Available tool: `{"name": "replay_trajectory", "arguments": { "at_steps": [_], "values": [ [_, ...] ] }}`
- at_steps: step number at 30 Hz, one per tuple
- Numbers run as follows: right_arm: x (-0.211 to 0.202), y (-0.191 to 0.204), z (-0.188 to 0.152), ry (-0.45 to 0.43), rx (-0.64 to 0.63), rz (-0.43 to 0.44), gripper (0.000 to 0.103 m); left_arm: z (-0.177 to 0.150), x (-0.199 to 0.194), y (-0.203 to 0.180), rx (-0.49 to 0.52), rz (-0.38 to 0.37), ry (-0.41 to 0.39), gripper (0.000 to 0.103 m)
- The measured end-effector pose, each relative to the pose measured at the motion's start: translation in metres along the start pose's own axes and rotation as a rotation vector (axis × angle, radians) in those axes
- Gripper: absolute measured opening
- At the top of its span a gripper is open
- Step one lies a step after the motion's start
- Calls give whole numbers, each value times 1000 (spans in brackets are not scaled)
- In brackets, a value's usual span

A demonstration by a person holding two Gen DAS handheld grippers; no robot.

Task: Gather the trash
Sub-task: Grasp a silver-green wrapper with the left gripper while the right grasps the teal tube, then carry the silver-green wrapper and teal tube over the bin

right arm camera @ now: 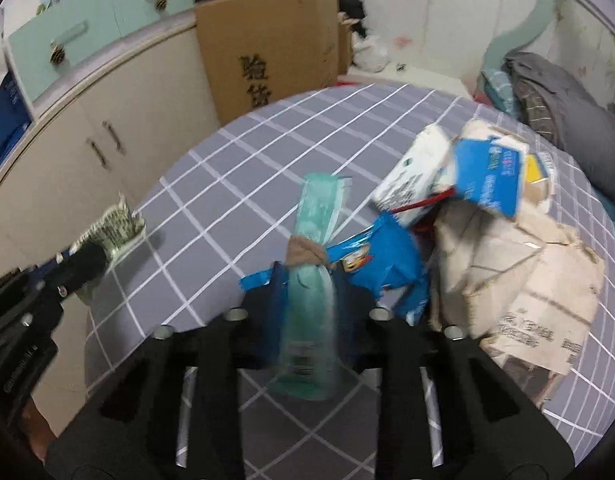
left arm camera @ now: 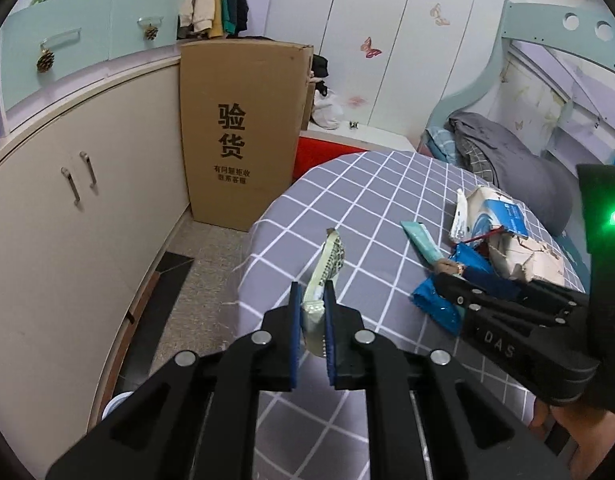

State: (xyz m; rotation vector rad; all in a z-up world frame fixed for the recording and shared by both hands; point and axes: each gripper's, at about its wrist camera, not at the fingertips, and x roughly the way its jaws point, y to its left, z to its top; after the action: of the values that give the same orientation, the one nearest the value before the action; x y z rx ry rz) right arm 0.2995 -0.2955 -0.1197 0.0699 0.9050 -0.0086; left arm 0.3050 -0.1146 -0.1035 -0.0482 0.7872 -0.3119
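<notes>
Between the left tool's (left arm camera: 311,296) blue pads, a pale green wrapper (left arm camera: 325,270) is clamped, lifted over the near left edge of the checked bench (left arm camera: 371,200). The right tool (right arm camera: 307,280) is closed on a teal packet (right arm camera: 313,240), which pokes out toward the far side. Just right of it lie a blue bag (right arm camera: 387,260), crumpled cardboard (right arm camera: 519,276) and white-blue cartons (right arm camera: 487,176). A tall box (left arm camera: 239,128) stands beyond the bench.

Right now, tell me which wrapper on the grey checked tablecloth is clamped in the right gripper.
The long pale teal wrapper: the right gripper is shut on it, while the left gripper holds the green-white printed wrapper.
</notes>
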Motion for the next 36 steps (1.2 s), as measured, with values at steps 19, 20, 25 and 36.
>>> {"name": "replay_trajectory", "arguments": {
  "at_steps": [19,20,25,36],
  "values": [
    [-103,21,-31,-185,43,232,21,-12,-72,-8,-16,-76,-96,10],
    [-108,26,-34,-190,39,251,21,-14,-78,-7,-16,-77,-102,10],
    [-125,56,-47,-201,10,325,21,-27,-107,10,-23,-72,-138,10],
    [-123,156,-76,-143,-124,437,21,-74,-153,101,-119,14,-159,10]
  ]
}}
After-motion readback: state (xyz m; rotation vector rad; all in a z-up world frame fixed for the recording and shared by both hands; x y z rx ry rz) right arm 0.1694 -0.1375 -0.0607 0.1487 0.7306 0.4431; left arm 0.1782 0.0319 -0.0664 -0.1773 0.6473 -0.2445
